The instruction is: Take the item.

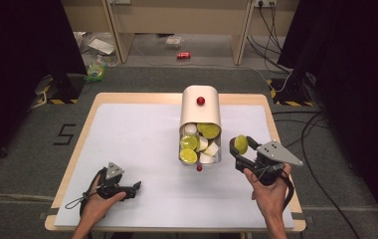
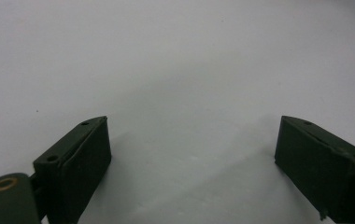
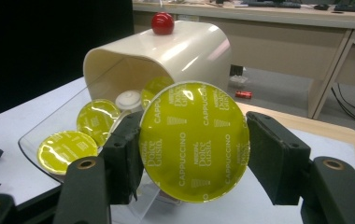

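Glossy foil-lidded capsule (image 3: 194,142), shiny cream plastic holder (image 3: 166,51) — clear tray (image 3: 40,144), matt black claw (image 3: 192,158)

A red can (image 1: 183,56) lies on the floor beyond the table (image 1: 127,97)

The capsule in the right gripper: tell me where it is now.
The green capsule sits clamped in the right gripper, at the right of the high view, just right of the open capsule drawer under the cream holder.
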The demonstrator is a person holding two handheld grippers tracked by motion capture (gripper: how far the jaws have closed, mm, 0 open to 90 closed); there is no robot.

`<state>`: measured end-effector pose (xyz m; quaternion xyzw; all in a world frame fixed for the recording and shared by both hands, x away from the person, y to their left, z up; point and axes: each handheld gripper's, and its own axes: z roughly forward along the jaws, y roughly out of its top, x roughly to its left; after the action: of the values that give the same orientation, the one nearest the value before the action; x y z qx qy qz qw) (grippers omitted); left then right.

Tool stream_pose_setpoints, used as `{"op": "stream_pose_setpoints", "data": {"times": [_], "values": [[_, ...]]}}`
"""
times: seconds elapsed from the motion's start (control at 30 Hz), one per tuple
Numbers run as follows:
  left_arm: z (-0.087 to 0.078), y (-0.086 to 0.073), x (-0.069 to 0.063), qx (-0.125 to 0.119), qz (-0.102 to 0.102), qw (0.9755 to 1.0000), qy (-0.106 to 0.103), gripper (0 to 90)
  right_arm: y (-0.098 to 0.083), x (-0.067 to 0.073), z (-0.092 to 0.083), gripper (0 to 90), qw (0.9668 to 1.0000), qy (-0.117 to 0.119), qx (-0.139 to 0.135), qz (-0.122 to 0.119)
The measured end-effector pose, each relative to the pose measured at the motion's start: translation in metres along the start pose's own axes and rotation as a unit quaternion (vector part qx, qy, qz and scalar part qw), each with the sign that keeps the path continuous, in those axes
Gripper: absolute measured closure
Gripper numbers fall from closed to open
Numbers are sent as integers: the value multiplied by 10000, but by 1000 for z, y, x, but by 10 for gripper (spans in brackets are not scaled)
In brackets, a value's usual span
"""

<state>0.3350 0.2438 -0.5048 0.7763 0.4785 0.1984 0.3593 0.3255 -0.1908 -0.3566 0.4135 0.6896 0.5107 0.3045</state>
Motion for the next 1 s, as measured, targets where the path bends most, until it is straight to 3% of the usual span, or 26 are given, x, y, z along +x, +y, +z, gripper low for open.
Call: {"op": "stream_pose_setpoints", "data": {"times": [1.0], "values": [[0,0,0,1,1,10000,0,99,-46,-45,6,408,9970,-602,323,366]]}}
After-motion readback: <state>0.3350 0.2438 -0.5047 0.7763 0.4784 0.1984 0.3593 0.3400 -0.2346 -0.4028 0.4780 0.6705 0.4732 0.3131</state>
